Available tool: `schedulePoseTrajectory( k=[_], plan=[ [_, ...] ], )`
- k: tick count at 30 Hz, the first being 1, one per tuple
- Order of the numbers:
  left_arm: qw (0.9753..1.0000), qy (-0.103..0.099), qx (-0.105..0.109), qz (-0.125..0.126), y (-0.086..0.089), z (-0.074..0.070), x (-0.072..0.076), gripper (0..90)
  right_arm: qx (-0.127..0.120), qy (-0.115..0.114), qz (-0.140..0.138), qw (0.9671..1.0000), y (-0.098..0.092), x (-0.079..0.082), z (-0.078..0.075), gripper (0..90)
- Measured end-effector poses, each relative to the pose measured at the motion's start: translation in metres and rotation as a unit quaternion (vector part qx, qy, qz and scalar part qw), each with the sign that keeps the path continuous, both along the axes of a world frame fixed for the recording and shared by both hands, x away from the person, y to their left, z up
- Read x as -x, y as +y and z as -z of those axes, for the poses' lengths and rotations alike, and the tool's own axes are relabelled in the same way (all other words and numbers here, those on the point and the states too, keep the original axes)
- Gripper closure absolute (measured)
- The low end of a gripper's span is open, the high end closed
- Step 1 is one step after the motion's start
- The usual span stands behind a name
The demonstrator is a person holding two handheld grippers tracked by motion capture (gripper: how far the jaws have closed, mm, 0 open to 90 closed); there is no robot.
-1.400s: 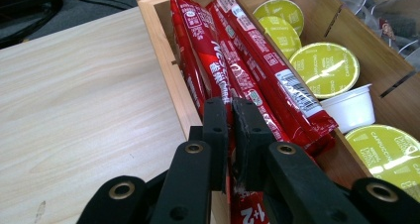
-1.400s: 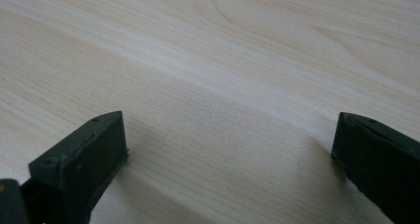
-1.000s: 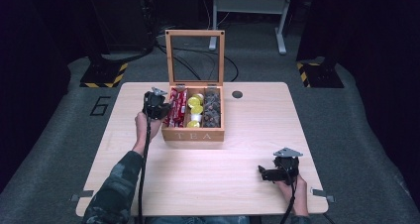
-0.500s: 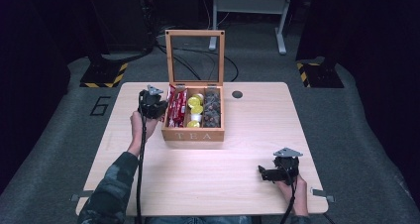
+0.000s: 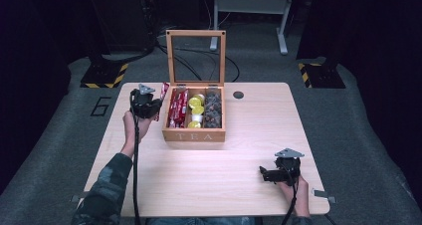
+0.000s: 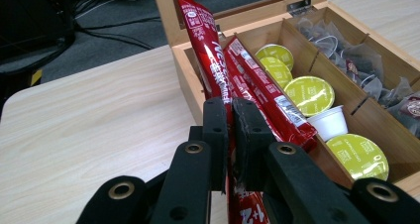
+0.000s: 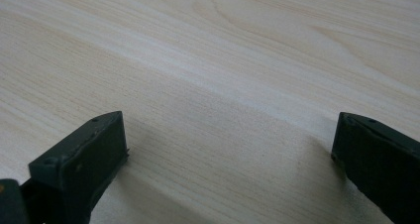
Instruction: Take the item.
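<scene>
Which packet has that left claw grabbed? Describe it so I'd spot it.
Find the open wooden tea box mid-table. At its left wall, the left claw pinches a long red stick sachet. Unlike the other red sachets lying in the box, it stands lifted and tilted beside it.

You will read the word "TEA" on the front wall of the wooden box (image 5: 194, 135) in the high view. On the grey floor mat (image 5: 64, 135) left of the table, a large numeral "6" stands. The red packet (image 6: 208, 55) carries white lettering, too tilted and partly hidden to read. The green capsule lids (image 6: 357, 154) bear small print, illegible to you at this size.
</scene>
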State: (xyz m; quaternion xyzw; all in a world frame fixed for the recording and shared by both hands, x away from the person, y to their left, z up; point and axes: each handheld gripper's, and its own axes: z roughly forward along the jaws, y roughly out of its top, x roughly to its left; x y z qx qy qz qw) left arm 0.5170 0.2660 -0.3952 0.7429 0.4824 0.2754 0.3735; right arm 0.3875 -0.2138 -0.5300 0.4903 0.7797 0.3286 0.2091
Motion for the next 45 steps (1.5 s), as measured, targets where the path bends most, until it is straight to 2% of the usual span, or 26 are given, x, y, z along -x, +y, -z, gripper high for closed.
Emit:
schedulePoseTrajectory(
  k=[14,19,21,23,33,43,45],
  plan=[
    [0.9997,-0.011,0.007,-0.019,0.022,-0.002,0.002,84.2,0.000,0.000,0.000,1.0000,0.000,0.000,0.000,0.1],
    [0.9995,-0.012,0.013,-0.027,0.030,0.000,0.001,84.2,0.000,0.000,0.000,1.0000,0.000,0.000,0.000,0.1],
    [0.9994,-0.006,0.014,-0.031,0.035,0.000,0.001,84.2,0.000,0.000,0.001,1.0000,0.000,0.000,0.000,0.1],
    [0.9991,-0.010,0.016,-0.038,0.039,0.002,0.000,84.2,0.000,0.000,0.001,1.0000,0.000,0.000,0.000,0.1],
    [0.9979,-0.005,0.018,-0.062,0.058,0.012,-0.003,84.2,0.000,0.000,0.000,1.0000,0.000,0.000,0.000,0.1],
    [0.9972,0.002,0.020,-0.073,0.075,0.021,-0.004,84.2,0.000,0.000,0.001,1.0000,0.000,0.000,0.000,0.1],
    [0.9966,0.004,0.027,-0.078,0.077,0.024,-0.005,84.2,0.001,0.000,0.000,1.0000,0.000,0.000,0.000,0.1]
  ],
)
